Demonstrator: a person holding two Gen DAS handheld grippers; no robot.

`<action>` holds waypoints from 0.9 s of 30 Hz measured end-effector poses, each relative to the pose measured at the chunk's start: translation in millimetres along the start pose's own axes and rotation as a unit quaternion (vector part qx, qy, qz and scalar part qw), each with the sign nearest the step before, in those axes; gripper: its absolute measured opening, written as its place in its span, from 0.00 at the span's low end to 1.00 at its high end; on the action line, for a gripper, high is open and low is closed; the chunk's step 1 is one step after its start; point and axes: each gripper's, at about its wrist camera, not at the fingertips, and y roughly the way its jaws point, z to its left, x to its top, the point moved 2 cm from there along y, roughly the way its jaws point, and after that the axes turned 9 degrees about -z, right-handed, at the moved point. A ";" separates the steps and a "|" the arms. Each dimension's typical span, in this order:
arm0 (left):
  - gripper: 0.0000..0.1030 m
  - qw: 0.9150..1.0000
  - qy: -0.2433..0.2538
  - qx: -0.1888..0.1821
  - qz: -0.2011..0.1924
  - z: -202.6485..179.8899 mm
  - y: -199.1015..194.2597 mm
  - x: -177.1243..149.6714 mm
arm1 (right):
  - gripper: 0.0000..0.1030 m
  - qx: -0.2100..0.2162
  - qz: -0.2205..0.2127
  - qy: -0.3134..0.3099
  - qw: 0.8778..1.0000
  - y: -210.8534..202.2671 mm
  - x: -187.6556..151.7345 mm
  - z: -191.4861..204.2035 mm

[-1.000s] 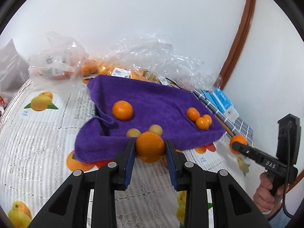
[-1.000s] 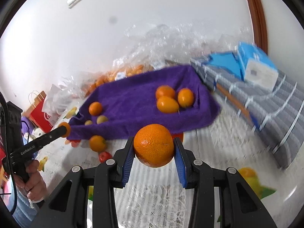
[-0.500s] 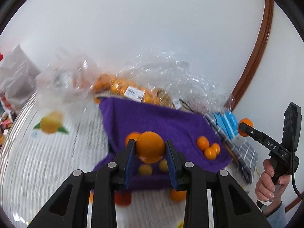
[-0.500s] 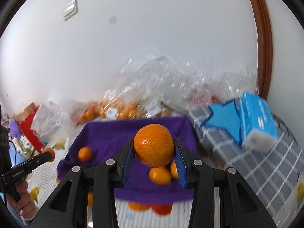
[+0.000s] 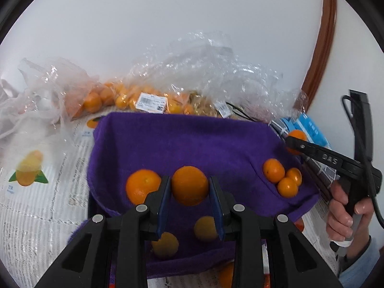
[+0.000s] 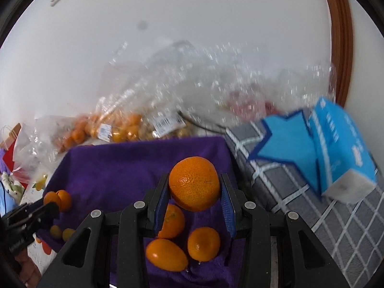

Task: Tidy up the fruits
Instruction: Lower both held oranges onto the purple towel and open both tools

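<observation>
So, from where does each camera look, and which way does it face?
Left wrist: sits on the left gripper, faces the purple towel; shows its held orange, the right gripper and a hand.
Right wrist: sits on the right gripper, faces the towel's right end; shows its orange.
Shared: towel, fruit bags.

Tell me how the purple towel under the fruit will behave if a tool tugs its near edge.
The purple terry towel looks soft and floppy: its near edge droops in folds, so it would probably bunch rather than slide flat. The round orange tangerines lying loose on it would likely roll. The pale yellow round fruits near that edge might spill off first.
</observation>
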 end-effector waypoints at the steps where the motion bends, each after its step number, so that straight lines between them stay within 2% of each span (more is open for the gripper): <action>1: 0.29 1.000 -0.001 -0.007 0.001 -2.1 0.3 -0.6 | 0.39 0.001 0.004 0.001 1.000 2.0 -2.7 -1.3; 6: 0.29 1.000 0.005 -0.003 0.004 -2.9 3.5 -4.9 | 0.39 -0.011 0.016 0.004 1.000 15.8 -13.1 -4.8; 9: 0.29 1.000 -0.013 -0.009 0.021 1.1 10.5 -7.2 | 0.39 -0.007 0.029 0.012 1.000 23.3 -18.2 -6.0; 18: 0.29 0.999 -0.023 -0.002 0.037 6.2 16.4 -10.0 | 0.40 -0.016 0.021 -0.003 1.000 21.0 -22.1 -1.1; 27: 0.29 0.999 -0.026 0.005 0.047 8.6 22.1 -11.1 | 0.51 -0.025 -0.006 0.006 1.000 -1.1 -15.8 -3.1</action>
